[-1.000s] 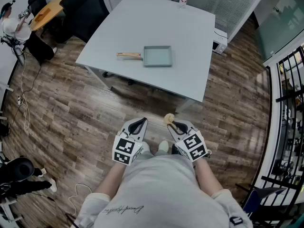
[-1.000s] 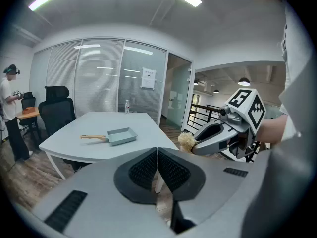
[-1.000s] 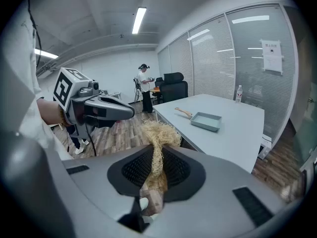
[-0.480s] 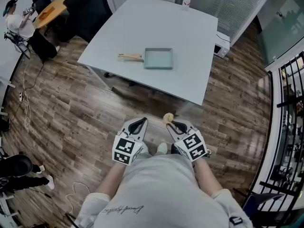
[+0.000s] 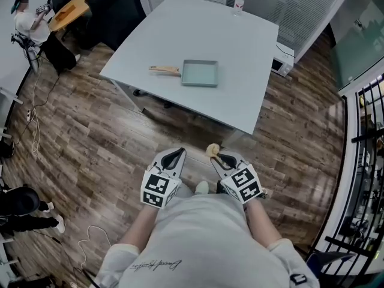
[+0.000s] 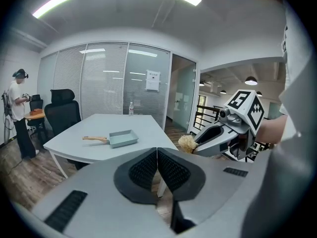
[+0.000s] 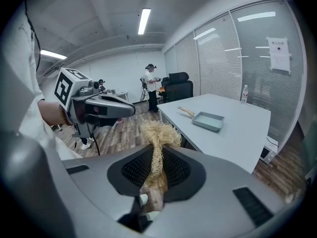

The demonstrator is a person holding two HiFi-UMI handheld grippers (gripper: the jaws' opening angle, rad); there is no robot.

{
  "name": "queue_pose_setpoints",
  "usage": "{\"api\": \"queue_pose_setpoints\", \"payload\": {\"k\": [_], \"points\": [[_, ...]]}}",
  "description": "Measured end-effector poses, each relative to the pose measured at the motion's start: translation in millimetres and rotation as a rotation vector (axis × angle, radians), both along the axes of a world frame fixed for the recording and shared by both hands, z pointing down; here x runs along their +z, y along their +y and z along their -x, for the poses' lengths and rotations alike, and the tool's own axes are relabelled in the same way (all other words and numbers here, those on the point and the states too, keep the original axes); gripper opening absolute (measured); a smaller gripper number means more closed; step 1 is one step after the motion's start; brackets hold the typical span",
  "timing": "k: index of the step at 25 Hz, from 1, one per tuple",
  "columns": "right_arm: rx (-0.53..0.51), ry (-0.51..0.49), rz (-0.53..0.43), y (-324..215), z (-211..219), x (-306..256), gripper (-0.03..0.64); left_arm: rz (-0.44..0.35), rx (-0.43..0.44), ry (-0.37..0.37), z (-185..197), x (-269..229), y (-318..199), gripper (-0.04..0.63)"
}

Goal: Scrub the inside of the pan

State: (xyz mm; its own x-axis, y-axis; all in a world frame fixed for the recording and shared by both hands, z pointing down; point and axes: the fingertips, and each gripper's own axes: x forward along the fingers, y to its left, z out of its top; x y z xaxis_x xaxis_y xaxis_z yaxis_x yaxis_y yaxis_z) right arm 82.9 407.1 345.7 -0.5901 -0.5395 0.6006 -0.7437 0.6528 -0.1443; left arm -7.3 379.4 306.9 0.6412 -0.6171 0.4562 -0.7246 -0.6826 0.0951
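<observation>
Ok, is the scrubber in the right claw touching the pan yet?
Apart. The head view shows the pan on the table, while the right claw holds the scrubber over the wood floor, well short of the table's edge.

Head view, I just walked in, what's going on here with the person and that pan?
A person stands back from the grey table, with a hand-held gripper in each hand. The right hand-held gripper is shut on a straw-coloured fibre scrubber. The left hand-held gripper is shut and empty. The pale green rectangular pan sits untouched on the table, so scrubbing hasn't begun.
</observation>
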Motion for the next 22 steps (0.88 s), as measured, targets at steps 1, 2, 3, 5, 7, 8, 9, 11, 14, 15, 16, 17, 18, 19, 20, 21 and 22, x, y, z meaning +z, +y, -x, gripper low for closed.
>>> {"api": "queue_pose_setpoints", "payload": {"k": [1, 2, 3, 5, 7, 8, 9, 11, 14, 15, 16, 17, 18, 19, 20, 21, 22], "points": [[-0.002, 0.0, 0.002, 1, -2, 0, 0.069, 0.0, -0.002, 0.002, -1, -1, 1, 0.014], [-0.004, 0.001, 0.004, 3, -4, 1, 0.069, 0.0, -0.005, 0.004, -3, -1, 2, 0.014], [-0.006, 0.003, 0.005, 4, -6, 2, 0.069, -0.001, -0.007, 0.006, -3, -1, 3, 0.014], [-0.008, 0.005, 0.007, 6, -7, 5, 0.069, -0.002, -0.011, 0.004, -3, 0, 6, 0.014], [-0.01, 0.002, 0.008, 6, -7, 5, 0.069, -0.001, -0.011, 0.002, -2, 1, 7, 0.014], [-0.013, 0.0, 0.007, 6, -7, 5, 0.069, 0.0, -0.01, 0.001, -2, 2, 7, 0.014], [-0.015, -0.001, 0.006, 5, -6, 5, 0.069, 0.002, -0.009, 0.001, -2, 3, 5, 0.014], [-0.021, 0.002, 0.006, 1, -5, 7, 0.069, 0.007, -0.006, 0.002, -3, 5, 2, 0.014], [-0.026, 0.009, 0.015, -6, -4, 12, 0.069, 0.012, 0.005, 0.0, -3, 9, -4, 0.014], [-0.026, 0.011, 0.016, -10, -4, 13, 0.069, 0.012, 0.009, -0.002, -2, 10, -8, 0.014], [-0.024, 0.013, 0.016, -14, -3, 14, 0.069, 0.012, 0.011, -0.001, -2, 12, -12, 0.014], [-0.023, 0.014, 0.017, -20, -3, 15, 0.069, 0.013, 0.013, 0.002, -1, 13, -17, 0.014], [-0.02, 0.015, 0.018, -26, -3, 16, 0.069, 0.014, 0.014, 0.005, -1, 14, -24, 0.014], [-0.018, 0.016, 0.019, -33, -3, 17, 0.069, 0.016, 0.016, 0.008, -1, 16, -30, 0.014], [-0.017, 0.018, 0.02, -40, -2, 18, 0.069, 0.018, 0.019, 0.011, -2, 17, -38, 0.014], [-0.017, 0.02, 0.02, -48, -1, 19, 0.069, 0.018, 0.023, 0.014, -2, 18, -46, 0.014], [-0.018, 0.022, 0.02, -56, 1, 20, 0.069, 0.017, 0.027, 0.016, -1, 18, -55, 0.014]]}}
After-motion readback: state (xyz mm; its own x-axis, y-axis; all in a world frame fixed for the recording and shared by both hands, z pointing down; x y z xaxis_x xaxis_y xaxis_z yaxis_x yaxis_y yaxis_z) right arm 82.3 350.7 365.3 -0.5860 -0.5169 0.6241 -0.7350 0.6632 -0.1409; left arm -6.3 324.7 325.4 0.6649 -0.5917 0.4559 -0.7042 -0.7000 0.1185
